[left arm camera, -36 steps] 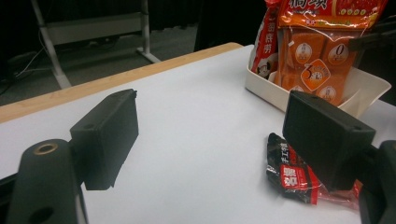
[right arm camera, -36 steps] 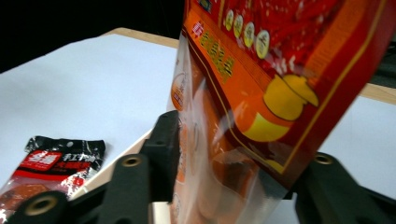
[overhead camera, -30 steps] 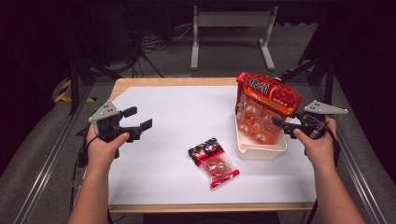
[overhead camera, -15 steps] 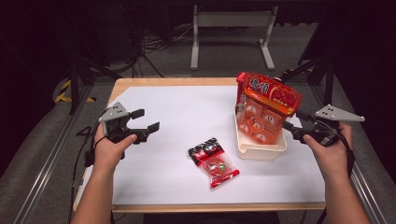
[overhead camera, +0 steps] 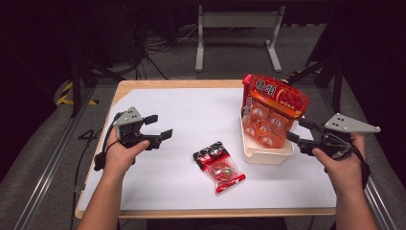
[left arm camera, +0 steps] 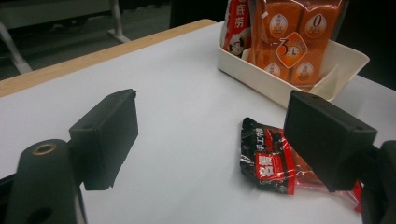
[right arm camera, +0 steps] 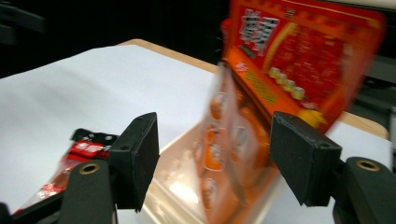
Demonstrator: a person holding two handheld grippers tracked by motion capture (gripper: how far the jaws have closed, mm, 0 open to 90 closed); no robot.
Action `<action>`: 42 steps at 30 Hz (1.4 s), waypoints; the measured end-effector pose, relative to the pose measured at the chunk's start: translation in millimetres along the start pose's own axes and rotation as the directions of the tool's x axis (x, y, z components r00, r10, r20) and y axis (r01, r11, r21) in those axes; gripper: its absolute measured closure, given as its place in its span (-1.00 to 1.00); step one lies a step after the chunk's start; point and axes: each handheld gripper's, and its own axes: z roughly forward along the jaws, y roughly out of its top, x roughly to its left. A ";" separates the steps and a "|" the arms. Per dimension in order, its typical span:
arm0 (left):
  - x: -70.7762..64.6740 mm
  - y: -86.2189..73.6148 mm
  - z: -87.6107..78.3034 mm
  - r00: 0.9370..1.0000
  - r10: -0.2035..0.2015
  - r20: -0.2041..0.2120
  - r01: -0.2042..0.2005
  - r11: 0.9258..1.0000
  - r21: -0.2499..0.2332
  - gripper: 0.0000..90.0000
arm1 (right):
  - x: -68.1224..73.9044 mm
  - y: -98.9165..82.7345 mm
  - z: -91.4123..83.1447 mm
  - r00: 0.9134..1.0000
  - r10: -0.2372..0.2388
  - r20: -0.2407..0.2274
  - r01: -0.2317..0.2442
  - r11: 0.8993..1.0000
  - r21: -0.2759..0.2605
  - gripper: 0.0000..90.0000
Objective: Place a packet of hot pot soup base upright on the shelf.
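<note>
my left gripper (overhead camera: 160, 131) is wide open, aimed at the red-black snack packet (overhead camera: 219, 165) lying flat mid-table. right gripper (overhead camera: 298, 132) is open too, just beside the white bin (overhead camera: 266, 156) holding the orange bag (overhead camera: 270, 112). best to come in low and pinch the packet's edge.

In the right gripper view the orange bag (right arm camera: 289, 79) is smeared by motion blur, so its print cannot be read. In the left gripper view the red-and-black packet (left arm camera: 275, 163) is partly hidden behind one jaw, and the white tray (left arm camera: 345, 63) is cut by the right edge.
</note>
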 end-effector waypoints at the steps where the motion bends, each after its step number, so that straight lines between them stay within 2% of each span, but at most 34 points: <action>1: -1.0 -0.1 1.6 1.000 -0.002 0.005 0.002 1.000 0.002 -0.58 | 2.4 1.0 1.9 1.000 -0.012 -0.013 0.012 1.000 -0.001 -0.26; 2: -1.4 -0.1 3.1 1.000 0.007 0.011 -0.007 1.000 0.005 -0.58 | 5.1 2.4 3.8 0.999 -0.030 -0.027 0.031 1.000 0.005 -0.26; 3: -2.8 -0.7 5.0 1.000 -0.002 0.018 0.002 1.000 0.005 -0.58 | 7.8 3.6 5.1 0.998 -0.046 -0.037 0.046 0.999 0.005 -0.26; 8: -6.0 -3.2 14.5 0.999 0.000 0.034 -0.002 0.999 0.045 -0.58 | 20.4 5.2 9.7 0.995 -0.064 -0.079 0.065 0.998 0.003 -0.28; 9: -6.7 -3.8 16.2 0.999 -0.006 0.033 0.004 0.999 0.048 -0.58 | 22.3 5.2 10.5 0.994 -0.067 -0.086 0.067 0.998 0.001 -0.29; 11: -7.0 -5.2 17.7 1.000 -0.011 0.009 0.011 1.000 0.028 -0.43 | 25.5 4.7 12.7 0.992 -0.072 -0.103 0.072 0.997 -0.002 -0.30; 13: -5.9 -6.5 19.8 1.000 -0.023 0.017 0.023 0.999 0.026 -0.42 | 26.5 4.4 13.6 0.992 -0.072 -0.107 0.072 0.997 -0.001 -0.30; 16: -7.9 -10.9 28.9 0.999 -0.026 0.038 0.024 0.997 0.071 -0.35 | 31.5 2.1 18.7 0.989 -0.079 -0.125 0.080 0.997 0.005 -0.30; 18: -9.6 -13.5 36.5 0.998 -0.027 0.053 0.022 0.996 0.084 -0.28 | 33.5 1.2 20.9 0.987 -0.087 -0.133 0.089 0.996 0.007 -0.30; 25: -13.8 -20.6 53.1 0.997 -0.020 0.076 0.012 0.994 0.105 -0.14 | 36.8 -1.3 24.8 0.983 -0.100 -0.151 0.103 0.995 0.015 -0.31; 29: -15.9 -24.5 62.0 0.995 -0.035 0.095 0.024 0.993 0.114 -0.08 | 37.6 -3.2 27.2 0.981 -0.107 -0.159 0.112 0.993 0.022 -0.29; 33: -17.8 -29.0 73.0 0.995 -0.039 0.095 0.026 0.990 0.136 -0.03 | 39.1 -4.5 29.0 0.979 -0.116 -0.167 0.122 0.992 0.026 -0.27; 34: -19.4 -30.5 76.3 0.994 -0.051 0.100 0.036 0.989 0.144 -0.03 | 39.5 -4.8 29.5 0.979 -0.114 -0.170 0.120 0.992 0.026 -0.26; 38: -21.9 -33.4 85.0 0.993 -0.044 0.106 0.026 0.986 0.166 -0.04 | 41.1 -5.6 31.5 0.976 -0.114 -0.183 0.121 0.992 0.032 -0.21; 42: -24.8 -37.2 94.5 0.994 -0.038 0.099 0.016 0.977 0.212 -0.03 | 43.8 -6.5 34.4 0.974 -0.115 -0.197 0.124 0.992 0.036 -0.19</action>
